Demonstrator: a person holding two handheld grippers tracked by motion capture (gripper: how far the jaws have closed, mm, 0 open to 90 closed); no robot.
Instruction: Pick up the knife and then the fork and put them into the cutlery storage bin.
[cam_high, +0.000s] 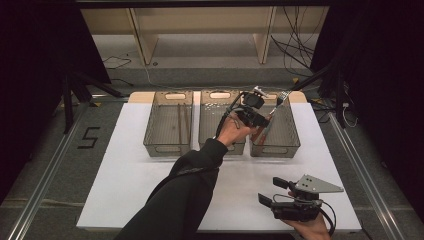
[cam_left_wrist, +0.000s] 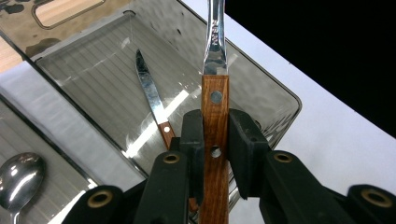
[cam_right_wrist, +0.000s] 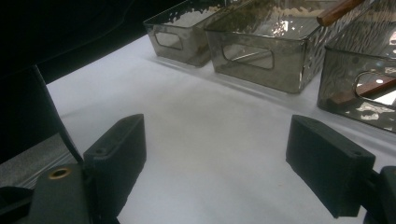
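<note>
Overhead, fork (cam_high: 283, 96); up close, knife (cam_left_wrist: 150, 91).

Glossy metal fork (cam_left_wrist: 215, 42) with wooden handle; smoky translucent plastic bin (cam_left_wrist: 261, 74).

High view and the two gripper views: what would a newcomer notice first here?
First, the fork with a wooden handle, clamped in the left tongs above the right-hand bin, where a knife already lies. Then the right tongs, wide open and holding nothing, low over the white table near its front edge.
</note>
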